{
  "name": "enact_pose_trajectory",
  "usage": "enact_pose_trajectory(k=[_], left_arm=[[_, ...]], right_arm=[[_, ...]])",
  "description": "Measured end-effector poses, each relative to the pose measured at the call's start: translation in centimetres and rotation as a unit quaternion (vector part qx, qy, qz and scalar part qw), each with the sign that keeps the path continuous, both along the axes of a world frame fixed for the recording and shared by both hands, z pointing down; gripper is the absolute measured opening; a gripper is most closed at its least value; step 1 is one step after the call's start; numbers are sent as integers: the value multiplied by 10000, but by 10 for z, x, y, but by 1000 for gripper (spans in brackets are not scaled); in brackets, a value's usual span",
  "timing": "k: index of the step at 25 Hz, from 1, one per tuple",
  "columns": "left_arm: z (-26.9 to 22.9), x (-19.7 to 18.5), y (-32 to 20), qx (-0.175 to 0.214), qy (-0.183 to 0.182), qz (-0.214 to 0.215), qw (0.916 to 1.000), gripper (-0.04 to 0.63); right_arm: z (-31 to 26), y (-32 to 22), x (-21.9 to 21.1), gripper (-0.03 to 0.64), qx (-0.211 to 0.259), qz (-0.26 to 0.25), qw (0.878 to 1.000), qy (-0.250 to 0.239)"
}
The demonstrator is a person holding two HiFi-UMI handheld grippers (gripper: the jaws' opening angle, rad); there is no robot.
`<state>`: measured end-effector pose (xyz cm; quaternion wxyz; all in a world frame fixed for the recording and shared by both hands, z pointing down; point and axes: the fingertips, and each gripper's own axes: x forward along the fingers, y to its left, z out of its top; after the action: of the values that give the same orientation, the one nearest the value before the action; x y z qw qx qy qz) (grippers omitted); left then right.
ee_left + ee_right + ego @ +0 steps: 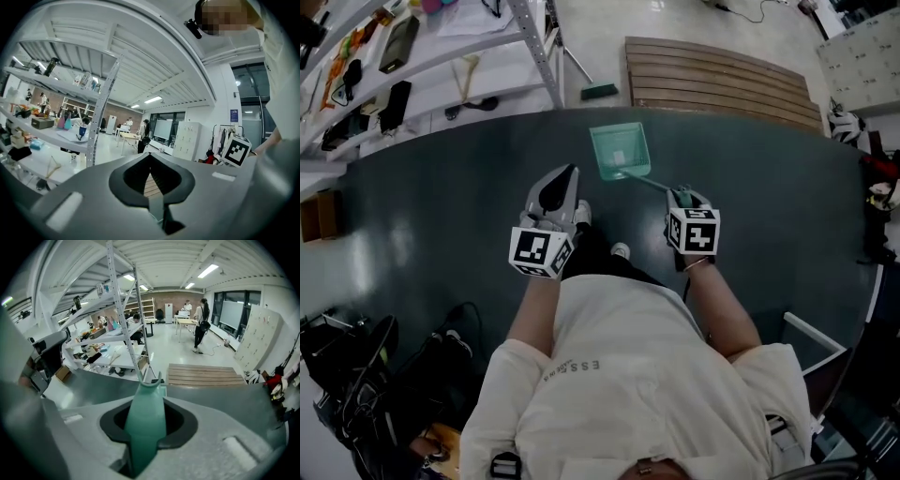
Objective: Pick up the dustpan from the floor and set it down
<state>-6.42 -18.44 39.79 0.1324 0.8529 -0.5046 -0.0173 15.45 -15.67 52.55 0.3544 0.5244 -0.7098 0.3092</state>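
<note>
A teal dustpan (619, 150) is over the dark floor mat (441, 216) ahead of the person's feet, its thin handle running back to my right gripper (680, 195). That gripper is shut on the handle. In the right gripper view the teal handle (145, 423) fills the gap between the jaws and reaches forward and down. Whether the pan touches the mat I cannot tell. My left gripper (565, 183) is held level to the left of the dustpan, apart from it. Its jaws are together with nothing between them in the left gripper view (152, 187).
A metal shelving rack (441, 56) with small items stands at the back left. Behind the mat lies a wooden slatted platform (722, 80), with a small green object (600, 91) near the rack's leg. Bags and cables (366, 375) lie at the lower left.
</note>
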Motion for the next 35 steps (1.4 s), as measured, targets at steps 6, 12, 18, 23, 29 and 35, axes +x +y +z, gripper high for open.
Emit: enact_pose_trajectory(k=[6, 12, 18, 23, 29, 35], left_arm=[[29, -20, -47, -315, -3, -167, 9994, 17], [63, -38, -95, -613, -20, -219, 9979, 17], [109, -43, -123, -967, 32, -78, 9953, 17], [145, -55, -143, -1159, 43, -180, 9931, 17], [174, -64, -152, -1328, 170, -441, 9900, 17], [180, -61, -147, -1383, 239, -420, 9892, 17]], right_arm=[[40, -46, -18, 74, -315, -93, 9993, 193], [106, -103, -36, 74, -642, -85, 9973, 359], [166, -141, -52, 74, -855, 88, 9951, 480], [200, -154, -67, 74, -954, 70, 9941, 509], [229, -150, -87, 74, -960, 31, 9939, 546], [234, -134, -102, 75, -947, 75, 9944, 470]])
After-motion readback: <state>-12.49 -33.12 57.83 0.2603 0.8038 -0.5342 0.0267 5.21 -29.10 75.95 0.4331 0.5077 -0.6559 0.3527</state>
